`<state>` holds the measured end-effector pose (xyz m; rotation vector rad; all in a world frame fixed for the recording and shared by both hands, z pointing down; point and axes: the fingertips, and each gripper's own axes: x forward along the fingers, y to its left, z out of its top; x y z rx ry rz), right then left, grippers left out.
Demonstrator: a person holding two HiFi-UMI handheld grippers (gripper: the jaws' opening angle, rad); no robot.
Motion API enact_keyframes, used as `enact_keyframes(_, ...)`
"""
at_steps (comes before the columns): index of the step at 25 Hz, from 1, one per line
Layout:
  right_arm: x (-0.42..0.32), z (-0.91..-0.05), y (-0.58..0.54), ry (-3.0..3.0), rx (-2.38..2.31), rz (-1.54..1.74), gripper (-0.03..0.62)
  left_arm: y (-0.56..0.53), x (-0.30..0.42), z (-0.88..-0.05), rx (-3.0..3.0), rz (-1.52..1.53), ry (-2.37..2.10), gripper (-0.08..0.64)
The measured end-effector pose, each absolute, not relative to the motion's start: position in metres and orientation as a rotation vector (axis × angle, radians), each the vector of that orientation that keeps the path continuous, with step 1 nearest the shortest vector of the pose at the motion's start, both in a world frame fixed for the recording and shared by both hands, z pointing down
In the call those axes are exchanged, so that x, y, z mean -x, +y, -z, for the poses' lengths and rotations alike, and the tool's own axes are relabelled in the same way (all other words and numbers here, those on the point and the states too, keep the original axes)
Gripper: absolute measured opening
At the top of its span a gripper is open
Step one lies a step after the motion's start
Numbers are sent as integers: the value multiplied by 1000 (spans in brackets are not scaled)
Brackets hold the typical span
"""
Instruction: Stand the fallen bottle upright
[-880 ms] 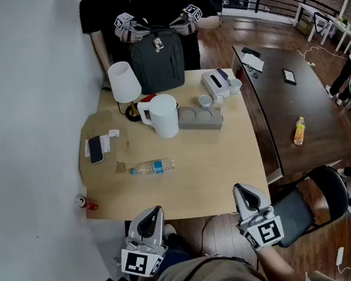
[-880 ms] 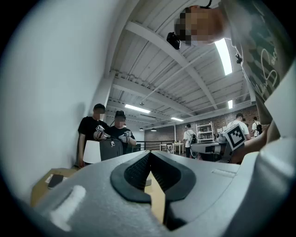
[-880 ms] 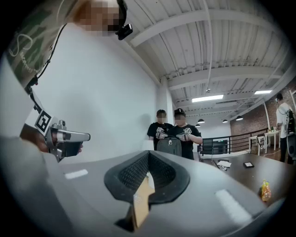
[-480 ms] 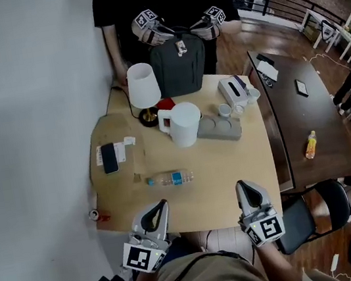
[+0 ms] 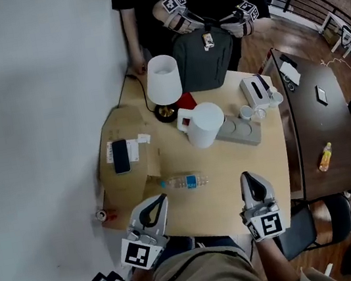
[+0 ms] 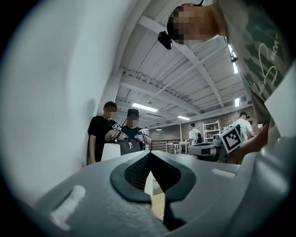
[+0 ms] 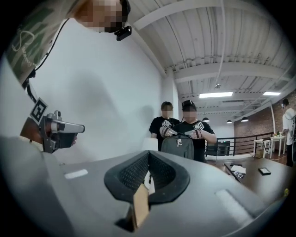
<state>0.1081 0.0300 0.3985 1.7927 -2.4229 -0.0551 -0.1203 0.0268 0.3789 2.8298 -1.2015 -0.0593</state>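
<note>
The table is pale wood. The bottle on it is clear with a blue label. The lamp shade and jug are white, the backpack dark grey, the phone black and the tray grey. The left gripper and right gripper are grey, with black-and-white square markers. The side table is dark brown, and its small bottle is yellow-orange.

Clear plastic bottle, matt wooden table
</note>
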Motion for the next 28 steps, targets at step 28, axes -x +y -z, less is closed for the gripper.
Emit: enact_keyframes(28, -23, -697, -4, -1771, -82, -67, 99, -26, 66, -405, -2874, -144, -1233, 1)
